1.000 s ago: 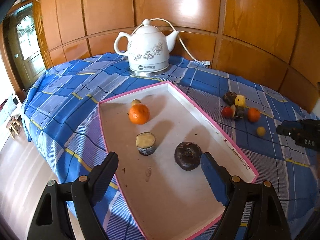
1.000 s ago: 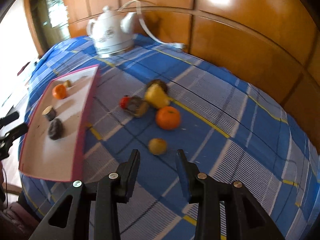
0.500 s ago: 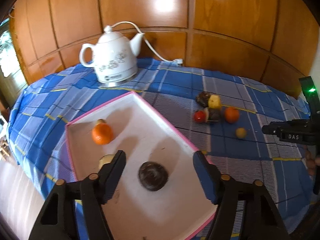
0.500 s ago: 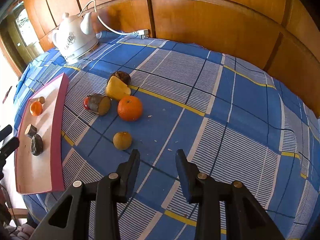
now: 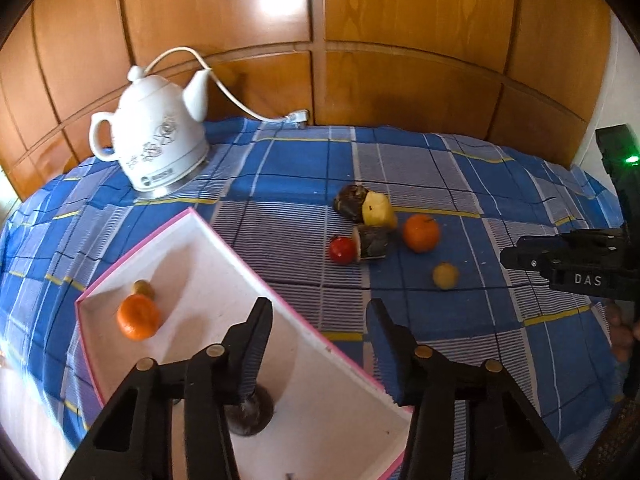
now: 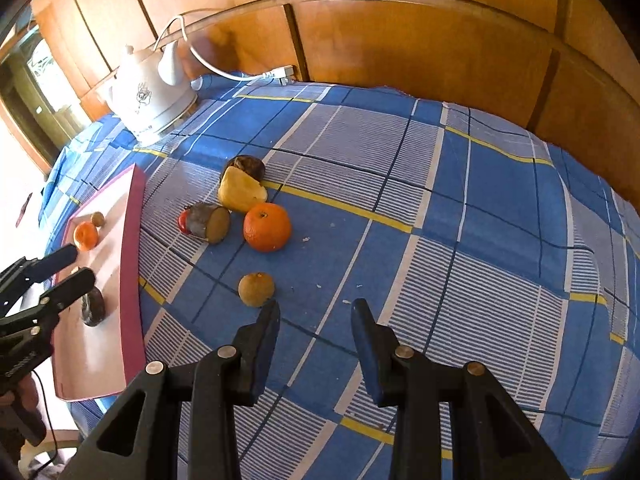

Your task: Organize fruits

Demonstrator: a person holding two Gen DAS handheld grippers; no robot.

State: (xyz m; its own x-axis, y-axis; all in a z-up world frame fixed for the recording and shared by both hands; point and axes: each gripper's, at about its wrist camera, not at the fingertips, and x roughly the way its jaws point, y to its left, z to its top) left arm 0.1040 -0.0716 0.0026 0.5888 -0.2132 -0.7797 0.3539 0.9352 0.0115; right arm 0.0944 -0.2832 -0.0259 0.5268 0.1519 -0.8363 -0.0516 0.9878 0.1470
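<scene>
The white tray with a pink rim (image 5: 224, 236) holds an orange (image 5: 138, 317), a small brown fruit (image 5: 143, 287) and a dark fruit (image 5: 250, 412) half hidden behind my left finger. My left gripper (image 5: 319, 306) hangs over the tray's right rim, its jaws closing with nothing between them. Loose on the blue checked cloth lie a dark fruit (image 6: 246, 166), a yellow piece (image 6: 240, 192), a cut brown piece (image 6: 210, 222), a red fruit (image 6: 184, 222), an orange (image 6: 267, 227) and a small yellow-brown fruit (image 6: 256, 289). My right gripper (image 6: 317, 306) stands narrowly open and empty, just right of that small fruit.
A white kettle (image 5: 156, 148) with a cord and plug (image 5: 298, 116) stands at the back left against the wood-panelled wall. The tray (image 6: 132, 240) lies at the cloth's left edge, with the left gripper (image 6: 78, 266) over it. A hand shows at the lower left.
The left gripper swung right, from over the tray's middle to its right rim, and its jaws narrowed. The right gripper rolled and shifted slightly, keeping the same gap.
</scene>
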